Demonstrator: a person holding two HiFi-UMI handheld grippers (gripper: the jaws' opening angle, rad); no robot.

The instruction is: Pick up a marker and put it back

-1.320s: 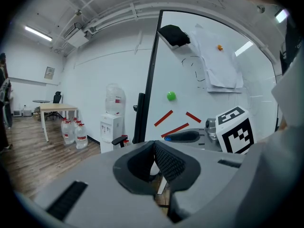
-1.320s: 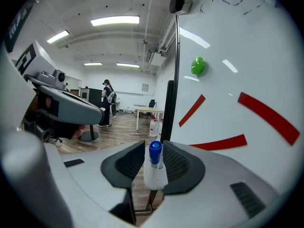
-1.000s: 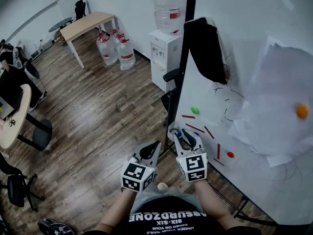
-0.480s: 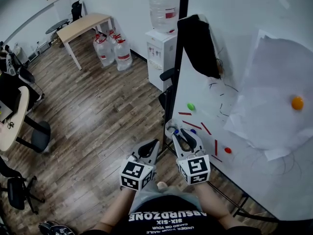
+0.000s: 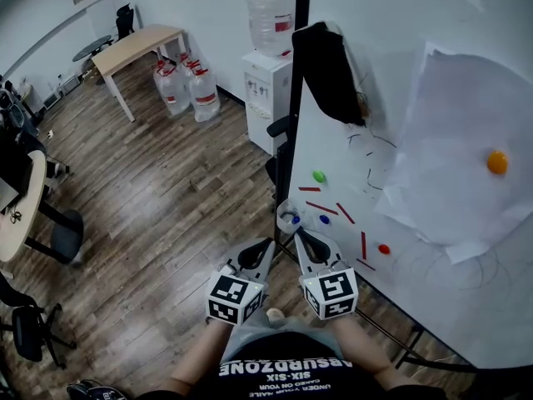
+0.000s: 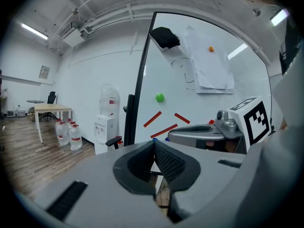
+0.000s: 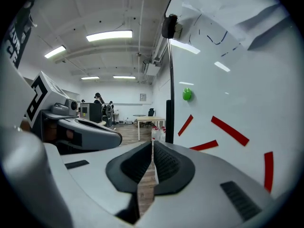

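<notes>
A small white holder (image 5: 286, 213) hangs at the whiteboard's lower left corner, with a blue-capped marker (image 5: 295, 220) standing in it. My right gripper (image 5: 298, 235) sits just below the holder, apart from it. Its jaws have just been closing and are now shut with nothing between them, as the right gripper view (image 7: 152, 145) shows. My left gripper (image 5: 267, 246) hangs beside it on the left, shut and empty, its pads meeting in the left gripper view (image 6: 154, 142). Red strips (image 5: 321, 208) and a blue magnet (image 5: 324, 219) are on the whiteboard (image 5: 350, 190) nearby.
A large paper sheet (image 5: 458, 165) with an orange magnet (image 5: 497, 162) and a black cloth (image 5: 329, 69) hang on the board, near green (image 5: 319, 176) and red (image 5: 383, 248) magnets. A water dispenser (image 5: 268, 82), water bottles (image 5: 187, 90) and a wooden table (image 5: 137, 44) stand behind.
The right gripper has drawn back from the holder and its jaws have closed. The blue-capped marker that was between them a second ago now stands in the holder. The left gripper stayed put.
</notes>
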